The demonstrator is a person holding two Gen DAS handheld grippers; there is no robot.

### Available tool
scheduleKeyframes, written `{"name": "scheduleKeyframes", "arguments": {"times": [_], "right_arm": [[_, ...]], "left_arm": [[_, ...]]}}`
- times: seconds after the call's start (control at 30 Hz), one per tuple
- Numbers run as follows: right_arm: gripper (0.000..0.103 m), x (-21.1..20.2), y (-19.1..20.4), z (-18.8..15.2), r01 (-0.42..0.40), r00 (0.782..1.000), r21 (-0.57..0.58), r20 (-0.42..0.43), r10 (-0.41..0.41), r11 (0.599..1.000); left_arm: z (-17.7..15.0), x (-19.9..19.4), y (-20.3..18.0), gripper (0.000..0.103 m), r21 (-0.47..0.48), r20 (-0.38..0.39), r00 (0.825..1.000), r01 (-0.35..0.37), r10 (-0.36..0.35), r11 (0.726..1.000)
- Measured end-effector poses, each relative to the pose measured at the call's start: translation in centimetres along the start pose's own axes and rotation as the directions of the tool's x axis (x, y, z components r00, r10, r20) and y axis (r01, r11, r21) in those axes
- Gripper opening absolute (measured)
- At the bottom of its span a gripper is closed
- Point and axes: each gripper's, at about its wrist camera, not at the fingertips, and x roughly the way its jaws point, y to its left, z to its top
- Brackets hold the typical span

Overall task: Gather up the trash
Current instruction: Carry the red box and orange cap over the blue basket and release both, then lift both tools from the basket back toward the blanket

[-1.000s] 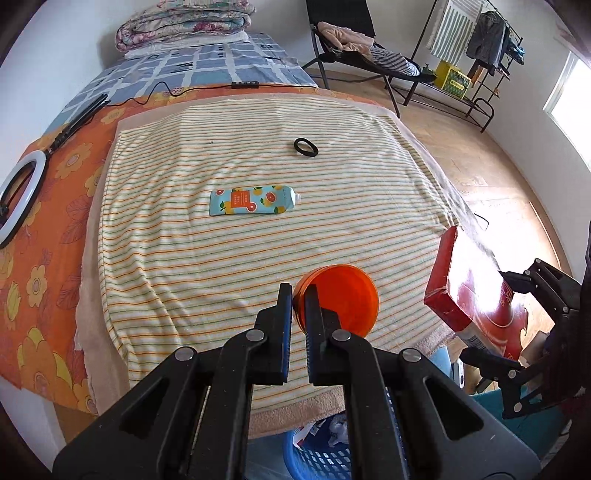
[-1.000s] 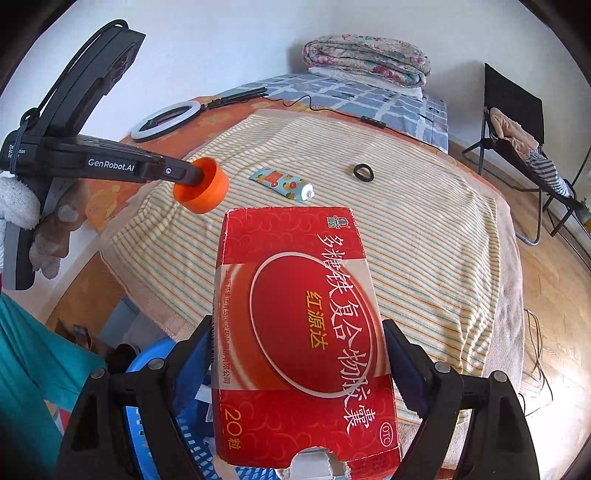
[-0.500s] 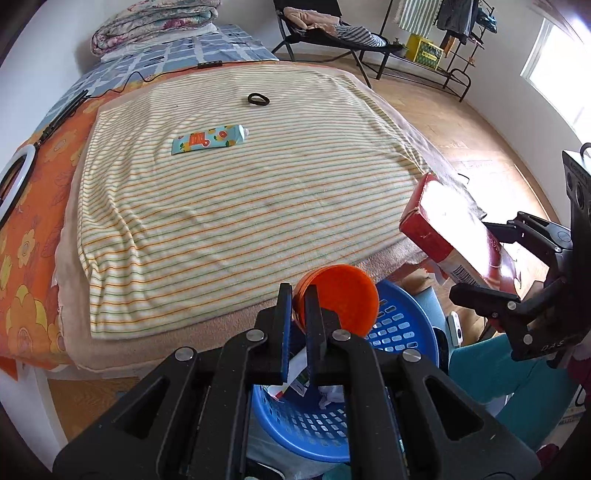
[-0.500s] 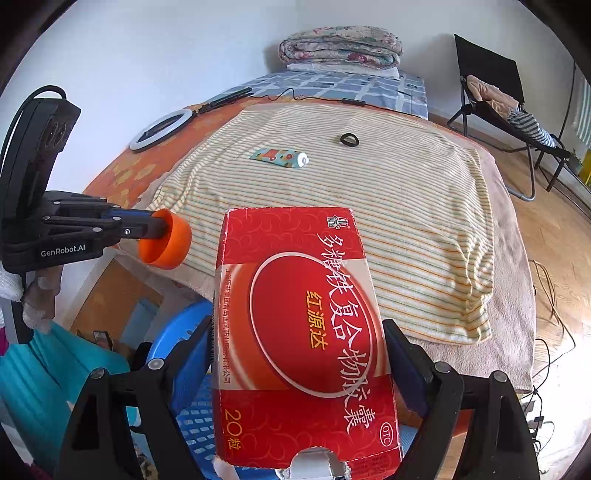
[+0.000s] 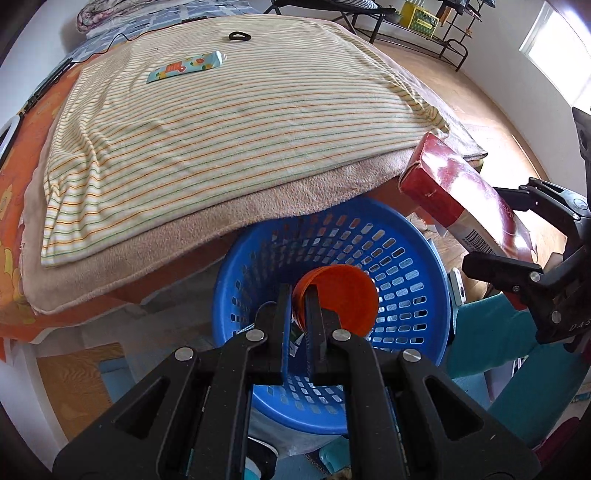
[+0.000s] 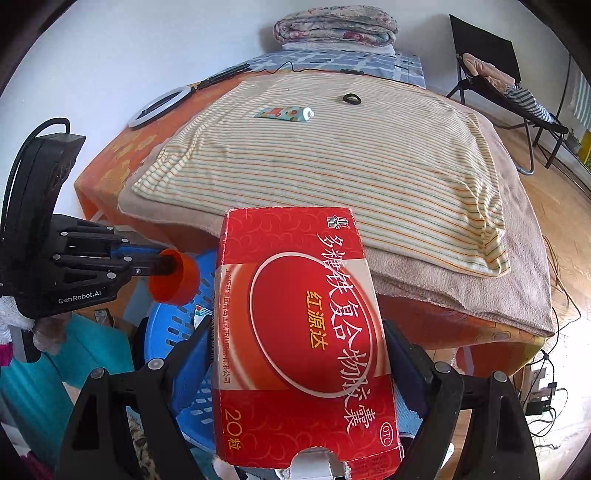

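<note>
Your left gripper (image 5: 297,295) pinches the orange cap's (image 5: 340,295) rim, hanging over the blue basket (image 5: 406,266); your right gripper (image 6: 299,347) clamps the red box (image 6: 299,332) beside it. You're at the drop: spread the left jaws, then bring the box over

Glossy printed card is seen on the red box (image 6: 299,332), perforated plastic on the blue basket (image 5: 406,266), soft cloth on the striped towel (image 5: 229,110)

Basket (image 5: 417,266): on the floor, just before the bed's near edge. Cup (image 5: 336,299): over the basket's opening, held by the left gripper (image 5: 297,295). Box (image 6: 299,332): right of the cup, held by the right gripper (image 6: 299,354). Tube (image 5: 186,66) and ring (image 5: 239,36): on the blanket (image 5: 221,129), toward the bed's far edge.
</note>
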Motion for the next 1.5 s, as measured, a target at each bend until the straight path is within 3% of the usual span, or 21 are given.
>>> {"name": "scheduleKeyframes", "arguments": {"times": [0.47,0.53,0.6,0.8,1.0,1.1,1.5], "right_arm": [[0.088,1.8,1.3,-2.4,0.000,0.996,-0.008,-0.084,-0.001,1.000],[0.089,2.1,1.3,-2.5,0.005,0.996,-0.006,-0.091,-0.005,1.000],[0.088,2.3,1.3,-2.6,0.007,0.995,-0.001,-0.100,-0.007,1.000],[0.088,2.8,1.2,-2.7,0.019,0.994,0.000,-0.111,-0.019,1.000],[0.090,3.1,1.0,-2.6,0.019,0.993,0.008,-0.116,-0.018,1.000],[0.090,3.1,1.0,-2.5,0.020,0.993,0.009,-0.113,-0.019,1.000],[0.097,2.8,0.7,-2.1,0.060,0.993,0.011,-0.098,-0.059,0.998]], "left_arm": [[-1.4,0.9,-1.3,0.006,0.048,-0.041,0.999,-0.007,0.009,0.999],[-1.4,1.1,-1.1,0.018,0.044,-0.045,0.999,-0.009,0.011,0.999],[-1.4,1.2,-1.1,0.042,0.042,-0.038,0.999,-0.016,0.018,0.999],[-1.3,1.3,-0.9,0.052,0.035,-0.040,0.999,-0.023,0.024,0.999],[-1.2,1.6,-0.8,0.054,0.032,-0.047,0.998,-0.034,0.035,0.999],[-1.2,1.8,-0.7,0.061,0.028,-0.049,0.998,-0.036,0.038,0.999],[-0.2,1.7,-0.6,0.061,0.025,-0.034,0.998,-0.047,0.048,0.999]]}}
